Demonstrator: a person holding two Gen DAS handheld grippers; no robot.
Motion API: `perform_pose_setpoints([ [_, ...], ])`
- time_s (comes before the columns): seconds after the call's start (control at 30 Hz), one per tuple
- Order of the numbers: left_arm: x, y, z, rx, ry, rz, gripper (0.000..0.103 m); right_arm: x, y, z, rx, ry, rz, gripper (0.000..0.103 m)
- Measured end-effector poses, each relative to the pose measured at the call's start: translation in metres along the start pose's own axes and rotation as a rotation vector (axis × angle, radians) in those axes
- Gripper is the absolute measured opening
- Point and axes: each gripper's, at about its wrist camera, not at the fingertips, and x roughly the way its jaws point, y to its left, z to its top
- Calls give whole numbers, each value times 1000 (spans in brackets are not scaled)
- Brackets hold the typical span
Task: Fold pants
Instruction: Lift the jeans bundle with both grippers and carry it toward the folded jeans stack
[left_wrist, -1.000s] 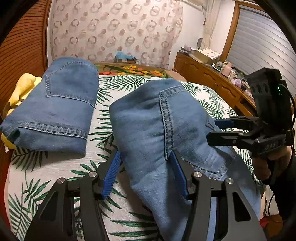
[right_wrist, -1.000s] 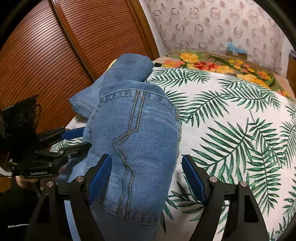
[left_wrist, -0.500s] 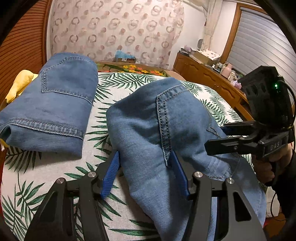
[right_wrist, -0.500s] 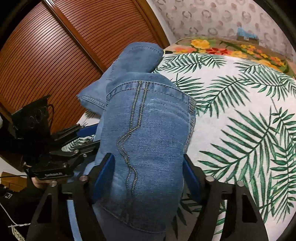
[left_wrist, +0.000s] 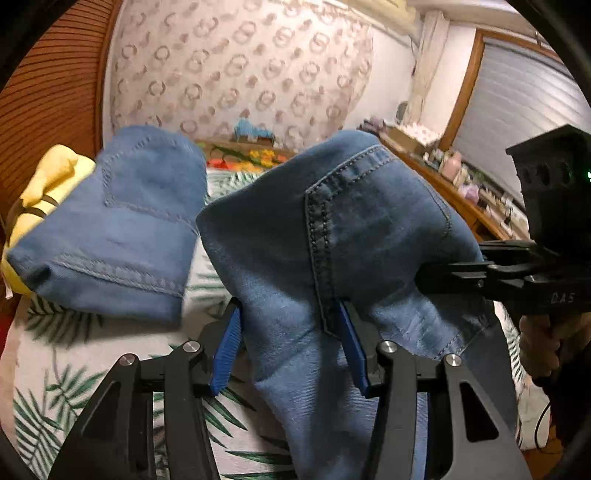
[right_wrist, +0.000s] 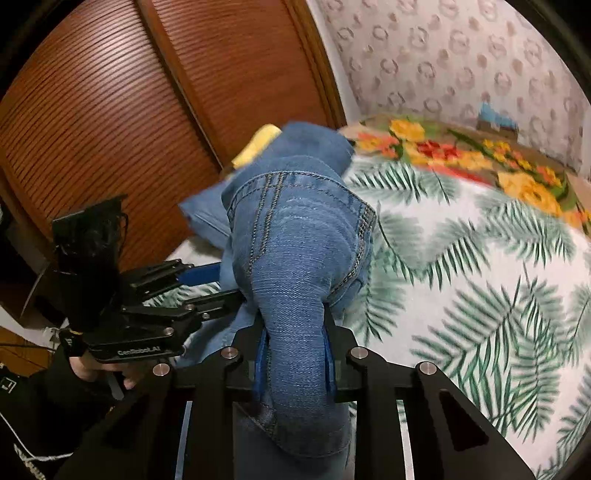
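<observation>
On the bed (left_wrist: 33, 373), folded jeans (left_wrist: 110, 236) are already lying; both closing tongs, left tongs (left_wrist: 291, 345) and right tongs (right_wrist: 293, 356), are pinching unfolded pants (left_wrist: 332, 240), lifted beside them.

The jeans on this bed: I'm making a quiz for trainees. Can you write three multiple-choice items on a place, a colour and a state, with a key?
1. Where does the folded pair lie?
A. beside the yellow toy
B. on the dresser
C. on the floor

2. What colour are the pads?
A. red
B. blue
C. white

3. What is between the right gripper's jaws?
A. nothing
B. the toy
C. bunched denim

Key:
1 A: the folded pair rests against the yellow toy on the bedspread.
2 B: blue pads flank the jeans.
3 C: the right gripper is closing on denim.
</observation>
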Motion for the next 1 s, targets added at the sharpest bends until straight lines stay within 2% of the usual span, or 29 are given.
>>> perform_pose_setpoints([
  [0.33,-56,22,48,-38,-224,49,52,-34,41,52,-122,-119,22,21],
  [0.5,-91,50,79,-54,-330,124,52,-27,72,90,-186,-170,69,21],
  [0.6,-112,71,100,-53,-386,181,51,-14,80,117,-201,-209,127,21],
  [0.77,-136,103,137,-30,-455,287,51,18,88,158,-148,-274,282,21],
  [0.87,-133,121,158,-16,-460,337,51,45,87,175,-122,-294,332,21],
  [0.93,-118,133,167,-14,-443,360,51,71,76,184,-84,-289,363,21],
  [1.0,-96,147,171,-15,-403,375,51,108,57,188,-64,-270,354,21],
])
